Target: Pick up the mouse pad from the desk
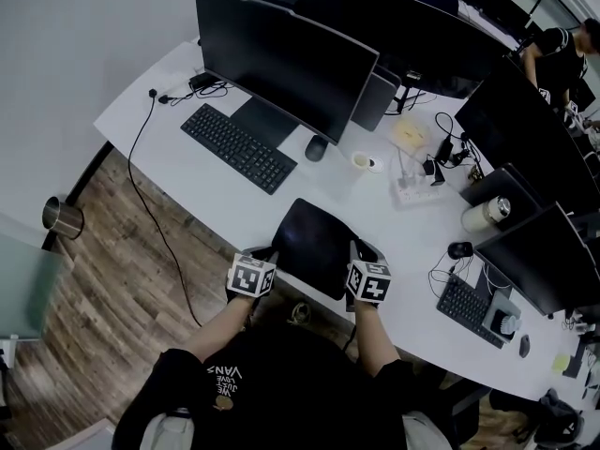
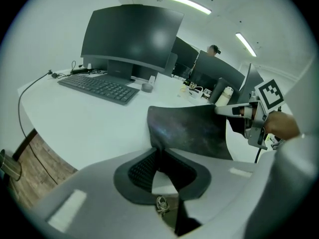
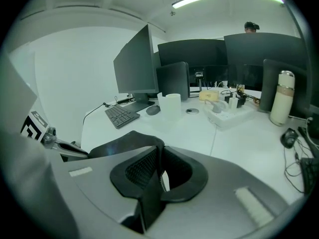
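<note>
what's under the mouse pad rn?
Mouse pad, pinched by left gripper and right gripper, shows only white desk around it; the spot directly beneath is covered.

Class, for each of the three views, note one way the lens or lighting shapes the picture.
Head view: the wide lens bows the edge of the desk, light flat. Left gripper view: dark round rim, bright ceiling strips, faint sheen on the mouse pad. Right gripper view: same fisheye rim, monitors lean.

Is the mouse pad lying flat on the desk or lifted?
Bent and partly lifted: left tool and right tool each pinch a near edge of the mouse pad, curving it up off the desk.
</note>
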Tool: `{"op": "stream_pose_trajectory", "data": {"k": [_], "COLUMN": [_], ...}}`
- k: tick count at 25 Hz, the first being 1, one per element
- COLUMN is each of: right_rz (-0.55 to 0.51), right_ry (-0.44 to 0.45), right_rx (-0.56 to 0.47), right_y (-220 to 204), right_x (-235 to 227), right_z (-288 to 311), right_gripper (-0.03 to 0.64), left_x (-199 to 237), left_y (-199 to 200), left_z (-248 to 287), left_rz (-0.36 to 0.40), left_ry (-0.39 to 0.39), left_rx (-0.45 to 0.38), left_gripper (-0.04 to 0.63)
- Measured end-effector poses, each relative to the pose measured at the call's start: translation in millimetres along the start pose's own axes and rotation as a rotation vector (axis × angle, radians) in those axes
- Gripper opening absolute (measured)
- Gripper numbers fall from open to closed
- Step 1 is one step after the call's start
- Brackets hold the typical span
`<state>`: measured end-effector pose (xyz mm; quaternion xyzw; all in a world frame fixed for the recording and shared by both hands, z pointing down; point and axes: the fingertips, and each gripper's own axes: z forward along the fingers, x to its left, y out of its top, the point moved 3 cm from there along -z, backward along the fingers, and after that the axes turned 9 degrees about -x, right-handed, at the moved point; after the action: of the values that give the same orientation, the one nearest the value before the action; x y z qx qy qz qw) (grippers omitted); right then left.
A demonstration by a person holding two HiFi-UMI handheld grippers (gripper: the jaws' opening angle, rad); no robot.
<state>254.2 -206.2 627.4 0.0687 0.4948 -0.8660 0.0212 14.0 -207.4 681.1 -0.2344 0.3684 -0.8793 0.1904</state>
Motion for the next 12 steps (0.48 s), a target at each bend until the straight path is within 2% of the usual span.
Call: {"op": "stream_pose_trajectory", "data": {"k": [12], "right_rz": [0.027], "right_ry": [-0.025], "right_rx": [-0.080], "right_y": [12.2], "right_x": [19.7], "right_z": [-41.4], "right_gripper": [0.043], "left_x": [-6.8], "left_y": [24.1], "left_z": [-26.0], "left_rz": [0.008], "left_ry": [-0.098], "left_rx": [-0.115], "left_gripper": [0.040]}}
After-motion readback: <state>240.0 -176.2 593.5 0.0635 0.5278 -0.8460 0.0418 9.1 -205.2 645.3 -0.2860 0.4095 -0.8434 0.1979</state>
